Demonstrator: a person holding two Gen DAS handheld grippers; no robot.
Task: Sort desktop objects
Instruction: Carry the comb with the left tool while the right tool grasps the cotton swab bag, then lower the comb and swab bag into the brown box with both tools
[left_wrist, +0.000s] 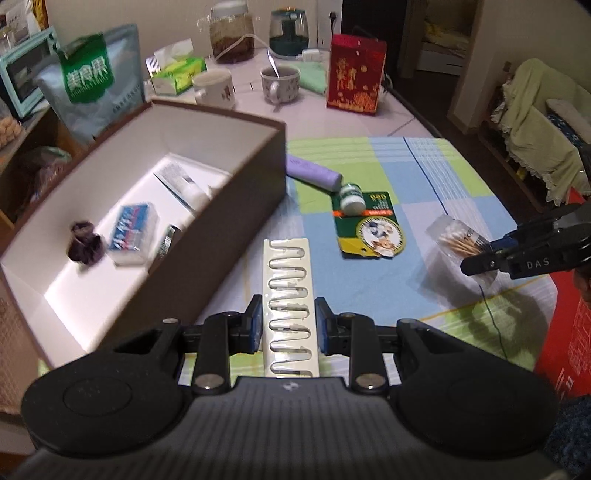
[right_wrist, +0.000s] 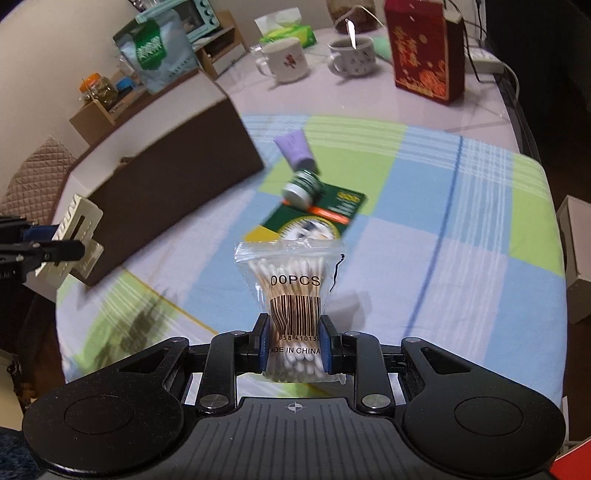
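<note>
My left gripper (left_wrist: 289, 325) is shut on a cream plastic strip of paper clips (left_wrist: 290, 295), held just right of the brown storage box (left_wrist: 207, 236). The same strip (right_wrist: 75, 236) shows at the far left of the right wrist view. My right gripper (right_wrist: 293, 345) is shut on a clear bag of cotton swabs (right_wrist: 291, 291), lifted over the checked cloth; that bag (left_wrist: 458, 240) sits at the right of the left wrist view. On the cloth lie a purple tube (left_wrist: 314, 173), a small green-and-white bottle (left_wrist: 351, 195) and a green card (left_wrist: 369, 229).
Inside the box lie a blue packet (left_wrist: 133, 232), a dark purple hair tie (left_wrist: 83, 243) and a white tube (left_wrist: 184, 182). Two mugs (left_wrist: 214, 88) (left_wrist: 280, 83), a red box (left_wrist: 354, 75), a tissue pack (left_wrist: 177, 72) and a green-labelled bag (left_wrist: 96, 81) stand behind.
</note>
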